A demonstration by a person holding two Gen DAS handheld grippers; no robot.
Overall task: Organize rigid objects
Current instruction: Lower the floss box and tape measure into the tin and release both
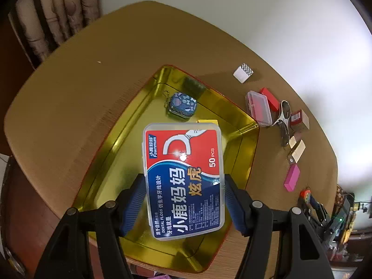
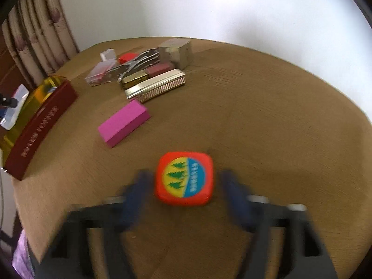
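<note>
My left gripper [image 1: 184,200] is shut on a clear dental floss box [image 1: 183,179] with a red and blue label, held above the gold tin tray [image 1: 130,144]. A small blue patterned tin [image 1: 182,105] and a dark green piece [image 1: 194,86] lie in the tray. My right gripper [image 2: 183,186] is open, its blue fingers on either side of an orange tape measure [image 2: 184,178] on the round wooden table [image 2: 267,116], with gaps on both sides. The right wrist view is blurred by motion.
A pink block [image 2: 124,122], a gold harmonica case [image 2: 155,87], sunglasses [image 2: 132,66], a clear box [image 2: 101,73], red boxes and a white cube [image 1: 243,72] lie at the table's far side. The tray's red outer wall [image 2: 40,127] stands at left. A curtain hangs behind.
</note>
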